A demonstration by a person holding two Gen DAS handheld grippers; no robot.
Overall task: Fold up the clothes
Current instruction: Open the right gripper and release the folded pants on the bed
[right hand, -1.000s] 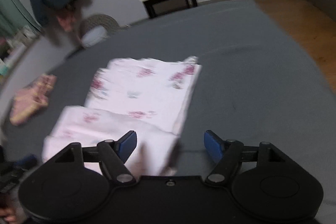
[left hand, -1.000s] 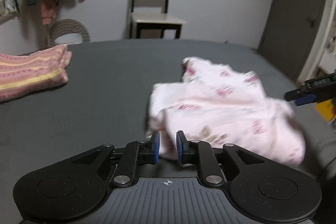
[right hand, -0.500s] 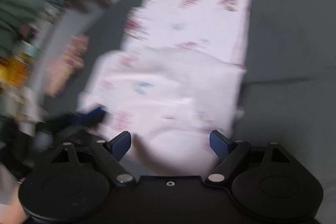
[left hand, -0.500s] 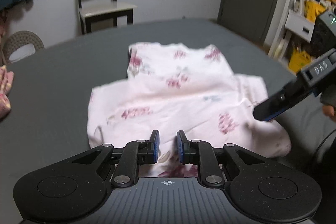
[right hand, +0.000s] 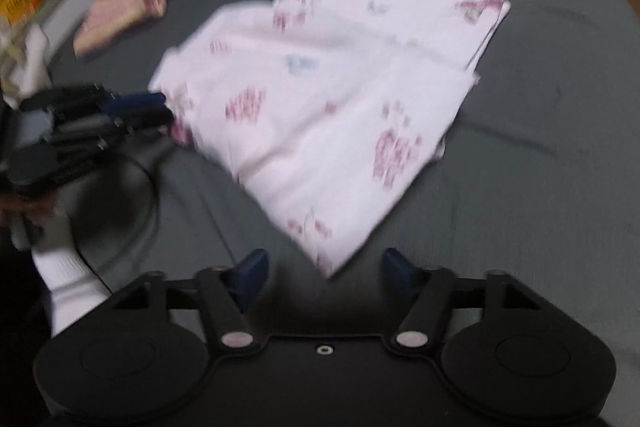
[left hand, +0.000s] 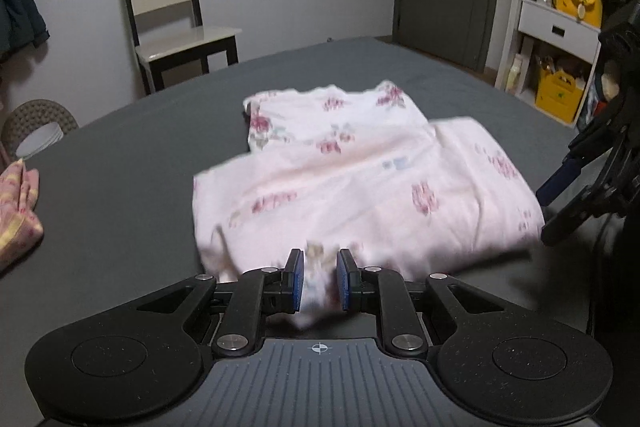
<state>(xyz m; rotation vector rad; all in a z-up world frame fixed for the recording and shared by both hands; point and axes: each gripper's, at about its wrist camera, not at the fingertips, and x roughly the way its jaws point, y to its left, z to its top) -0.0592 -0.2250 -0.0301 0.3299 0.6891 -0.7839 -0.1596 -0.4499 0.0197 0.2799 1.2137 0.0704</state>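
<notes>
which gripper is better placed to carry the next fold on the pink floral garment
Left, probably. The left gripper is shut on the pink floral garment at its near edge; the right gripper is open, beside a corner, holding nothing.

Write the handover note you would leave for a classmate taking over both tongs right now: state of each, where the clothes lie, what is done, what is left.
Left tongs: shut on the near edge of the pale pink floral cotton garment.
Right tongs: open, holding nothing, pointed at that garment's near corner.
The garment lies partly folded, in layers, on the dark grey bed cover; a pink-and-yellow striped folded cloth sits apart near the far side.
Done: the striped cloth looks folded; the floral one has a first fold.
Left: probably take the free corner with the right tongs and finish the fold.
</notes>
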